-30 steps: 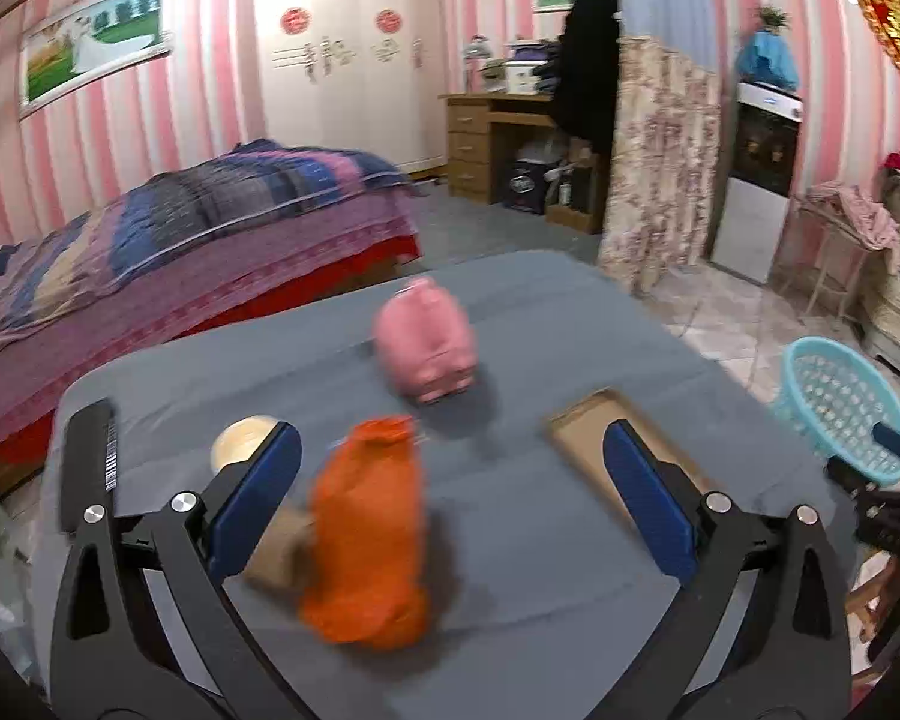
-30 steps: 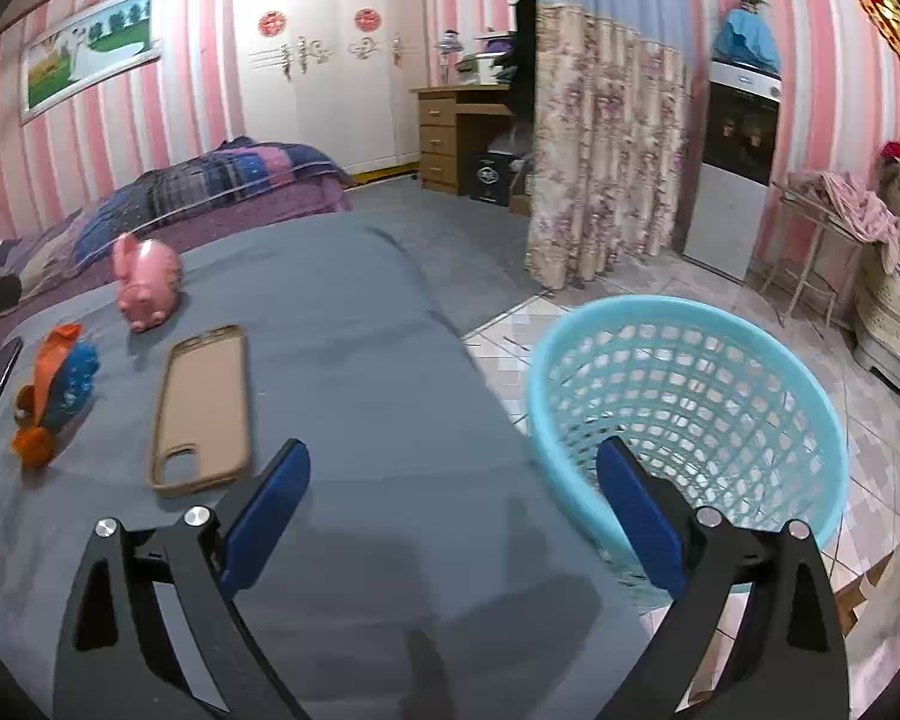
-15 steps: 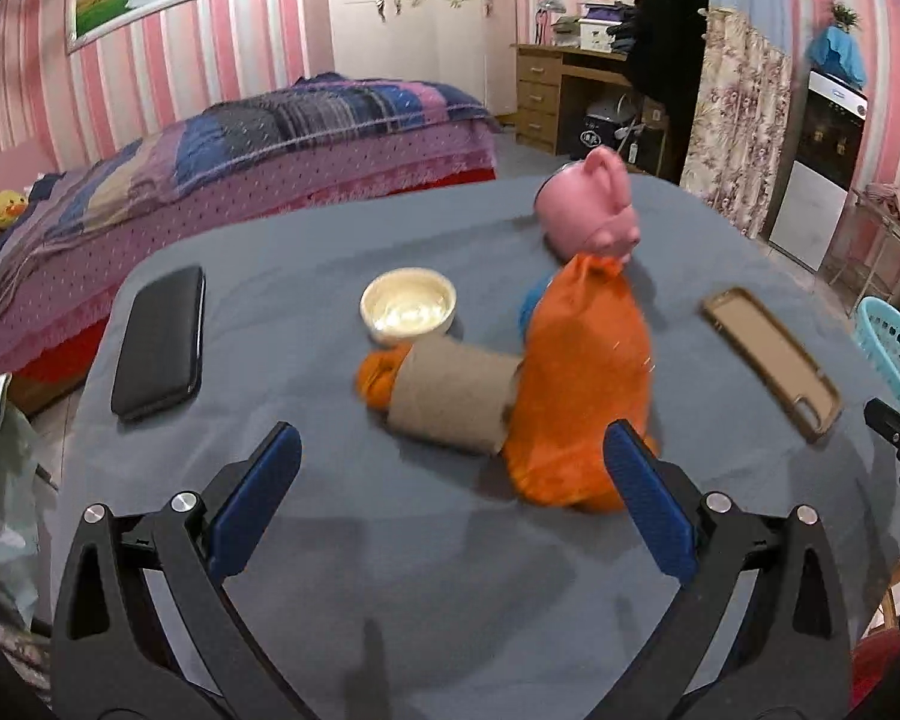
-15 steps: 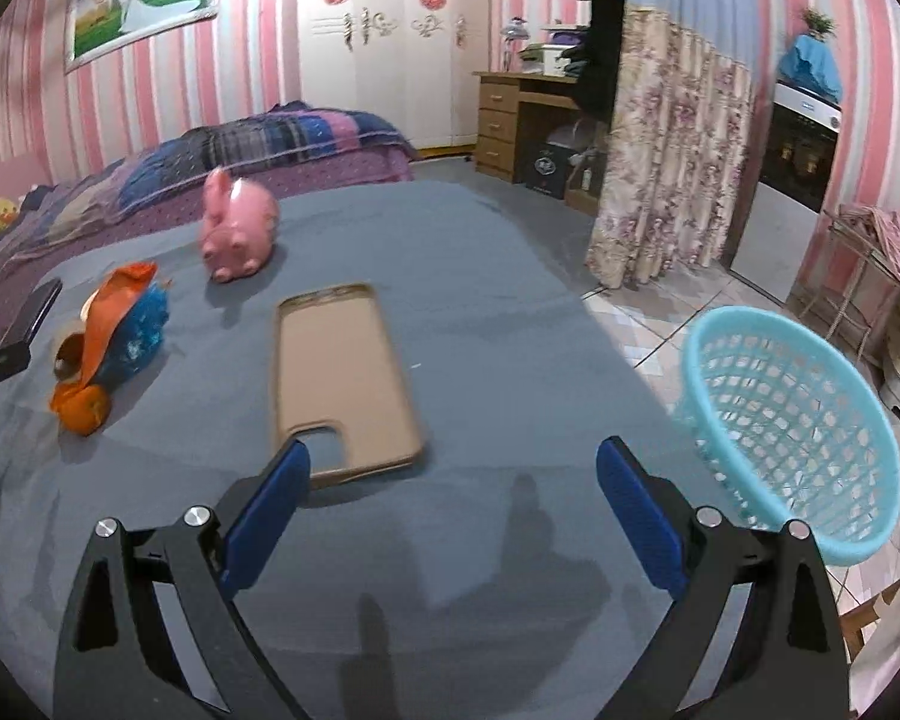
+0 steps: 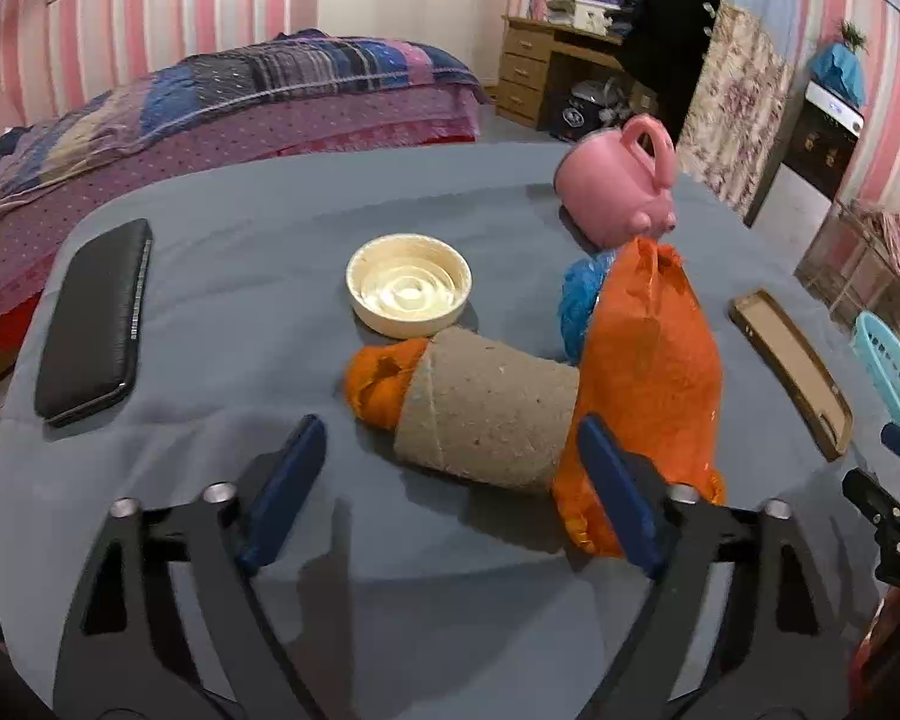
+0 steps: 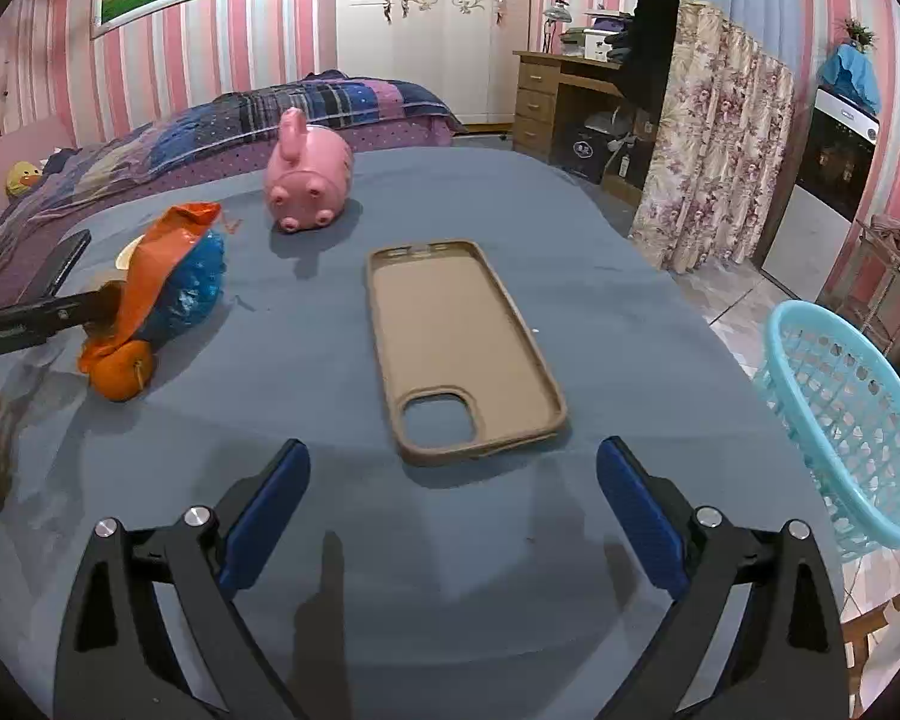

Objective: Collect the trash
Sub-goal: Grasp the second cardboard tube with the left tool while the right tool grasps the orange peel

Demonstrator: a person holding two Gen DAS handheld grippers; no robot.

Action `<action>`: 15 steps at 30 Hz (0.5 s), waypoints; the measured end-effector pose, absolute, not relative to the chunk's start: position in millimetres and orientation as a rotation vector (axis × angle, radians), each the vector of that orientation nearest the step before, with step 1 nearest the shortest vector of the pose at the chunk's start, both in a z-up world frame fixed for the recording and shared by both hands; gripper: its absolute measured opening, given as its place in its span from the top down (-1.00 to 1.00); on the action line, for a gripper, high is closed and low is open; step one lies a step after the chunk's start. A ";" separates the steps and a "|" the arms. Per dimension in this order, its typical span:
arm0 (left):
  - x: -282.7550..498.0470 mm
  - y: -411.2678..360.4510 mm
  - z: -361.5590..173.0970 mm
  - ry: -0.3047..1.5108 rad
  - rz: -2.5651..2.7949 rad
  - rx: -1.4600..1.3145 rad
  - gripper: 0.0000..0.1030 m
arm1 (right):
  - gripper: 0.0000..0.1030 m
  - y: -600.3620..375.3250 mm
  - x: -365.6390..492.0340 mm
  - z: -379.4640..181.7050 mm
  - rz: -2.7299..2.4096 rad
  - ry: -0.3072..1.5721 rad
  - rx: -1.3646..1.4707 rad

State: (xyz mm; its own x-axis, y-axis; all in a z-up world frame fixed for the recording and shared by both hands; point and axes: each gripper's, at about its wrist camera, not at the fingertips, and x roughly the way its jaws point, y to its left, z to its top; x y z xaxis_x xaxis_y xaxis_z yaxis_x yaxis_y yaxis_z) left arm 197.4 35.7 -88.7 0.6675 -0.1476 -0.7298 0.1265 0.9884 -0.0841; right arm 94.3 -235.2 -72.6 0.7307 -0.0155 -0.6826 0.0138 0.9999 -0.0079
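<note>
A brown cardboard tube (image 5: 486, 408) lies on its side on the grey table (image 5: 240, 240), with an orange wad (image 5: 381, 384) at its far end. An orange plastic bag (image 5: 654, 360) leans on its right side, with crumpled blue plastic (image 5: 579, 300) behind the bag. My left gripper (image 5: 447, 450) points down at the tube. Its jaws are closing with the tube's near end between them, and the left pad still stands apart from it. My right gripper (image 6: 453, 468) is open above bare table, just short of a tan phone case (image 6: 462, 348).
A cream lid (image 5: 408, 285), a pink pig toy (image 5: 618, 192) and a black phone (image 5: 93, 324) also lie on the table. A light blue basket (image 6: 846, 420) stands on the floor off the table's right edge. Behind are a bed, a desk and a curtain.
My left gripper came down and closer to the tube, and its jaws narrowed around it. My right gripper swung left, from the basket to the phone case.
</note>
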 end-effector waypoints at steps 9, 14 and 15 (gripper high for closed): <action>168.1 47.6 -65.7 0.749 -0.179 0.019 -0.03 | -0.83 -198.0 104.9 -65.5 0.043 0.734 -0.018; 151.1 78.5 -52.3 0.703 -0.114 0.029 0.34 | -0.83 -168.7 113.8 -57.6 0.114 0.725 -0.013; 150.0 83.3 -52.6 0.701 -0.108 0.027 0.38 | -0.82 -162.1 115.2 -55.9 0.133 0.724 -0.010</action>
